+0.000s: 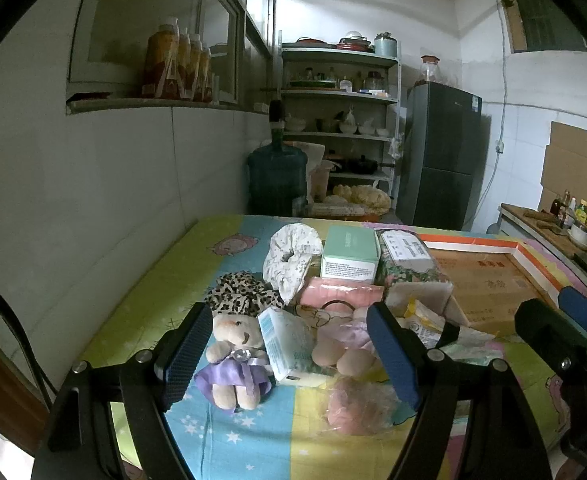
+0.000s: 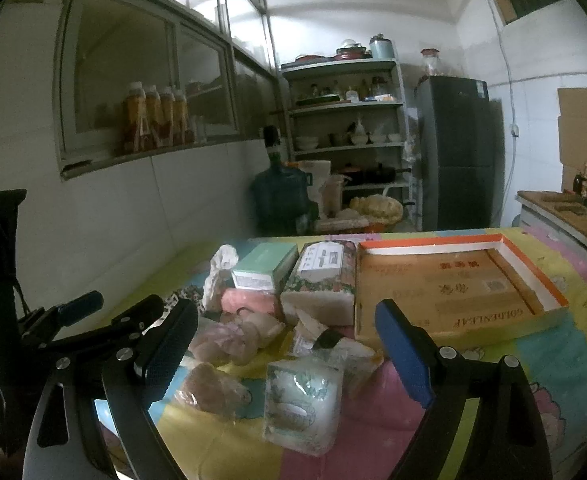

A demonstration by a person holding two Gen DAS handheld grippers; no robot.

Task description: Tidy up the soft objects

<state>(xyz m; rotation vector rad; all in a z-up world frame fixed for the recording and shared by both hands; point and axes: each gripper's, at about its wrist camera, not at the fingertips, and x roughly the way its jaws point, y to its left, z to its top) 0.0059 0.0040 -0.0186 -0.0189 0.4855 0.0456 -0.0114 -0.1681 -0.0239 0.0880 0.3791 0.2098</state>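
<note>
A pile of soft things lies on the colourful table. In the left wrist view I see a small plush bear in a purple dress (image 1: 235,354), a tissue pack (image 1: 289,344), a leopard scrunchie (image 1: 241,292), a white floral scrunchie (image 1: 293,256), a pink pack (image 1: 339,294) and a wrapped pink sponge (image 1: 359,406). My left gripper (image 1: 293,352) is open, hovering just before the bear and tissue pack. My right gripper (image 2: 289,352) is open above a wrapped tissue pack (image 2: 303,404). An open cardboard box (image 2: 453,288) lies at the right.
A mint box (image 1: 349,254) and a floral tissue pack (image 1: 409,264) stand at the back of the pile. A wall runs along the table's left side. Behind the table stand a water jug (image 1: 277,176), shelves (image 1: 339,120) and a fridge (image 1: 441,156).
</note>
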